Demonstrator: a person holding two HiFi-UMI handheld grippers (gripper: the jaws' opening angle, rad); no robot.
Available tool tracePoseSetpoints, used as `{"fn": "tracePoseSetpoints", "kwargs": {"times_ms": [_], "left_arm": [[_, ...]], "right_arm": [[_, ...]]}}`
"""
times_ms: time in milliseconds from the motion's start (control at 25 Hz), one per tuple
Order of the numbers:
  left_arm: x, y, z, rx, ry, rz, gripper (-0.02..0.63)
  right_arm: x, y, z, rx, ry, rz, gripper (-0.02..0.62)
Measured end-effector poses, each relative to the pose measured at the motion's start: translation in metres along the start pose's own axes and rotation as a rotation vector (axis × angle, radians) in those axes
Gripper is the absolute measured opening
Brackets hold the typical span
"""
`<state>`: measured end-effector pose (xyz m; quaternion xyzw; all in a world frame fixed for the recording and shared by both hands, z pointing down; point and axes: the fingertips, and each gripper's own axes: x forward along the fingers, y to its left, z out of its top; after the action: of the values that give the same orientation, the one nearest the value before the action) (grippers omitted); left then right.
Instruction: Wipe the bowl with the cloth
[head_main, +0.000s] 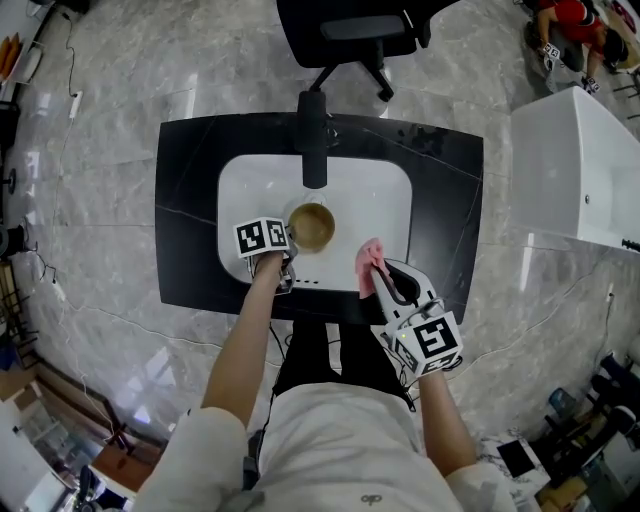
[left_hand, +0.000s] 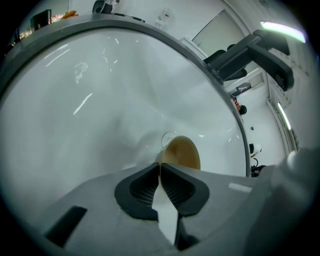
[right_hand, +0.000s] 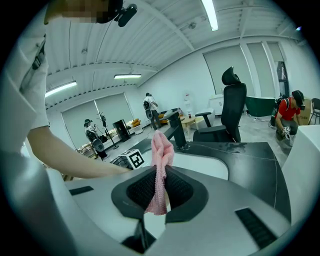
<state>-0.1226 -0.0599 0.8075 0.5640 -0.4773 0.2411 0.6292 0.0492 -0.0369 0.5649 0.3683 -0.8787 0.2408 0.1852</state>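
Clamping the bowl (head_main: 311, 226) rim at 7 o'clock: left hand-held gripper (left_hand: 159, 167); bowl likely stiff, slippery. Right hand-held gripper (right_hand: 161, 187) pinches limp cloth (right_hand: 162, 147).

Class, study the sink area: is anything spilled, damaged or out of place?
Nothing stands out. The left claw pinches the brown bowl by its rim inside the white sink; the right claw grips the pink cloth, clear of the bowl. No spill shows.

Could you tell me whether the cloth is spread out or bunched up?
Bunched up: the pink cloth stands crumpled, pinched between the right tongs.
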Motion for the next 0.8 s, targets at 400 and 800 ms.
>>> {"fn": "tracePoseSetpoints", "kwargs": {"times_ms": [400,800], "left_arm": [[0.0057,0.0083,-0.0042,-0.019,0.005,0.012,0.042],[0.0067,0.0095,-0.0025,-0.027,-0.006,0.032,0.114]], "right_arm": [[0.0000,0.0029,-0.0042,0.004,0.003,-0.001,0.032],[-0.0021,0.0008,-0.0069,0.009,0.009,-0.008,0.032]]}}
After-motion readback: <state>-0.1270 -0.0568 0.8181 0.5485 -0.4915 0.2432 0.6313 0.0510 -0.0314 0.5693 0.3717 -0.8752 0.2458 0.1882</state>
